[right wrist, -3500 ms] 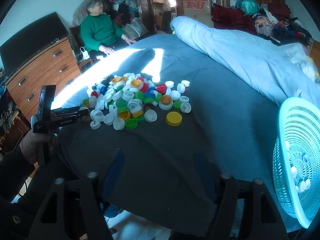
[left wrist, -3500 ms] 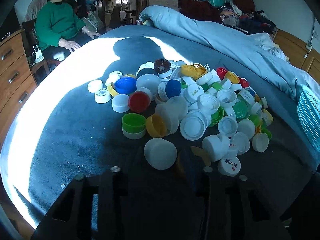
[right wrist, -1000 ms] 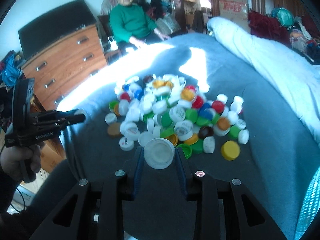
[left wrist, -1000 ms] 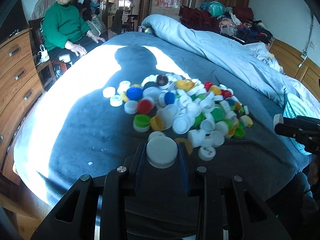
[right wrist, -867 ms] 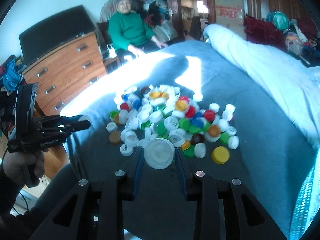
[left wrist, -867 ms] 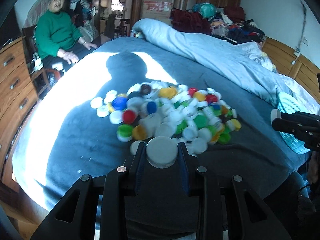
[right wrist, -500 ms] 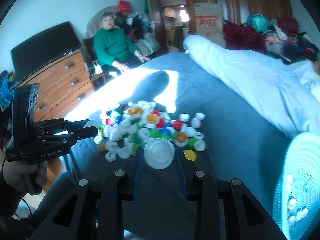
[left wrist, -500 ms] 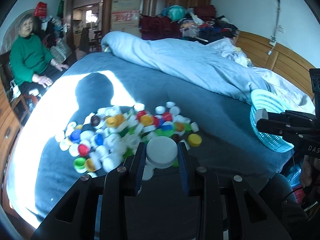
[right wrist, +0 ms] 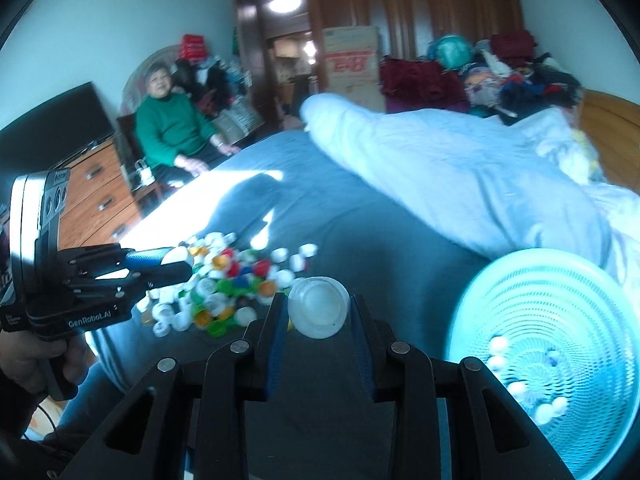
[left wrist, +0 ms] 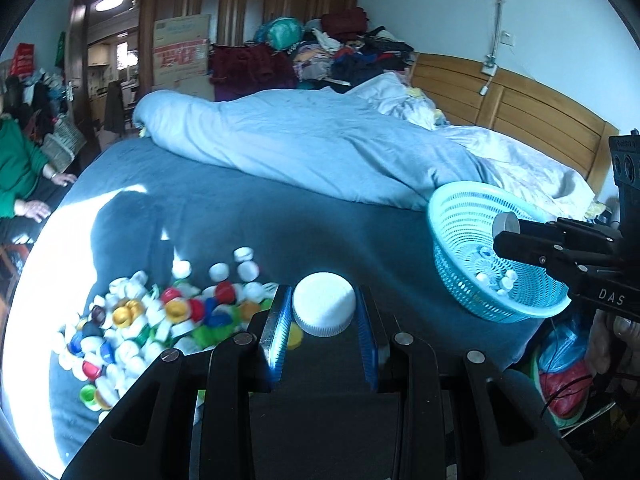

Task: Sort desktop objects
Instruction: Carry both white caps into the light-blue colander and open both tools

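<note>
My left gripper (left wrist: pixel 324 306) is shut on a white ribbed cap (left wrist: pixel 324 304), held above the bed. My right gripper (right wrist: pixel 319 308) is shut on a translucent white cap (right wrist: pixel 318 307). A heap of coloured bottle caps (left wrist: pixel 160 320) lies on the blue blanket at lower left; it also shows in the right wrist view (right wrist: pixel 224 280). A turquoise mesh basket (left wrist: pixel 452 216) holding several white caps stands at the bed's right edge, and in the right wrist view (right wrist: pixel 532 284) it is at lower right. The right gripper appears in the left wrist view (left wrist: pixel 505 230) over the basket's rim.
A rolled pale blue duvet (left wrist: pixel 304 148) lies across the far side of the bed. A person in a green sweater (right wrist: pixel 168 132) sits beside a wooden dresser (right wrist: pixel 96 192) at the left. A wooden headboard (left wrist: pixel 512 108) stands at the right.
Both grippers have swung right with their white caps, away from the heap. The basket has come closer in both views, and the right gripper now hangs over its rim.
</note>
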Available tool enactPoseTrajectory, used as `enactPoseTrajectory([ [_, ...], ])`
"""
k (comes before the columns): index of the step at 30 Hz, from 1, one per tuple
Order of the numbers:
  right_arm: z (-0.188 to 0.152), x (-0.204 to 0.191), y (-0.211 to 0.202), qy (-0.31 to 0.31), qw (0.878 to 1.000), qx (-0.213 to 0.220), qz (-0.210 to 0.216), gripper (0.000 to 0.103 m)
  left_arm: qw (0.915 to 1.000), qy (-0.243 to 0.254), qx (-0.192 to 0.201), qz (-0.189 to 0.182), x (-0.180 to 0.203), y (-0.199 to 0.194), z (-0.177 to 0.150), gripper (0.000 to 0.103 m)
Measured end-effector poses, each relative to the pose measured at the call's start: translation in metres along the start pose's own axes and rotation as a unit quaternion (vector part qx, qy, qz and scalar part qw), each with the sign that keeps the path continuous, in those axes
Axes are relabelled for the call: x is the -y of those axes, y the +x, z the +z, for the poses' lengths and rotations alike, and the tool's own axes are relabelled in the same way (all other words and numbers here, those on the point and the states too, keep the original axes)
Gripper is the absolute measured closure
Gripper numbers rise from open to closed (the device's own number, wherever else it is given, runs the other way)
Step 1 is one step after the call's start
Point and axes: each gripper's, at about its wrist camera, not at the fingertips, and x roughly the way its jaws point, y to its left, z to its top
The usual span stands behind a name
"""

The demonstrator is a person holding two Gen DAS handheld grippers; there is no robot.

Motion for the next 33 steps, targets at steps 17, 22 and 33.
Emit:
enactPoseTrajectory([
  [17,0.000,0.089,-0.043,0.046,0.996,0.019,-0.072,0.069,0.9940,0.078,-0.006,-0.077,0.125,0.038,0.070,0.076],
  [22,-0.009,0.121,-0.055,0.068,0.993,0.014,-0.097,0.069,0.9901,0.099,-0.013,-0.099,0.158,0.058,0.083,0.076],
  [33,-0.037,0.177,-0.072,0.118,0.984,-0.008,-0.132,0.069,0.9727,0.176,-0.091,-0.121,0.239,0.117,0.081,0.076],
])
